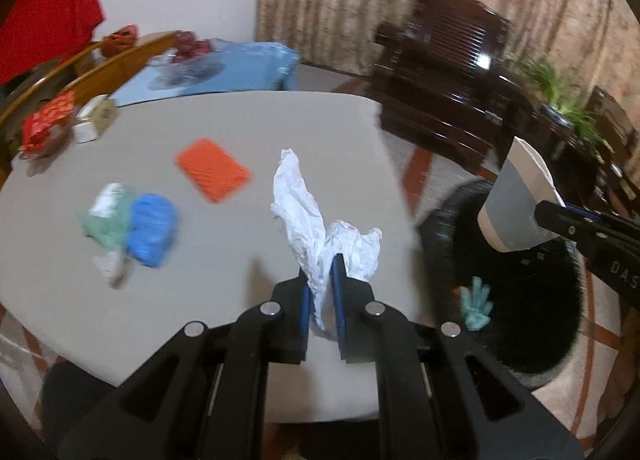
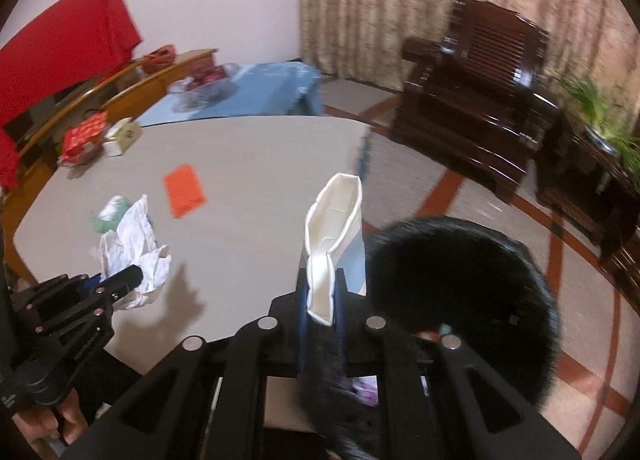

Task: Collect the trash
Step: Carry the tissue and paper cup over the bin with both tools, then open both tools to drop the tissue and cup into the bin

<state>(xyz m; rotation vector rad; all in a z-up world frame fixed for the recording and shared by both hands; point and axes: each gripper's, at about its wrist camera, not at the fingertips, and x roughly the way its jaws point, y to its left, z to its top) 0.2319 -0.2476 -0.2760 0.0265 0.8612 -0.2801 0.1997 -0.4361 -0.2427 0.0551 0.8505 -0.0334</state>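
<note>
From the left wrist view we look down on the left claw, its blue-padded fingers pinched tight on a crumpled white paper that stands up in a twisted peak above the grey table. This view alone shows us a small teal scrap lying inside the black bin, which stands on the floor just off the table's right edge. It also shows a blue wad beside a green-and-white wad on the table, and an orange ribbed rectangle lying flat behind them.

From the right wrist view we see the right claw closed on the flattened base of a white paper cup with a pale blue-grey band, its squashed mouth pointing up. Here the bin's rim reads as fuzzy and dark, touching the lower right of the claw in the picture, and something pale purple shows down inside it, too blurred to name. Only this view shows the person's hand wrapped on the left gripper's handle at lower left.

Both claws tilt downward over the near right part of the table, side by side, the left one over the table, the right one at the table's edge next to the bin. The cup looks stiff and creased; the paper is thin and heavily wrinkled. Both pictures are smeared by blur.

At the table's far left corner sit a red patterned packet and a cream box.
</note>
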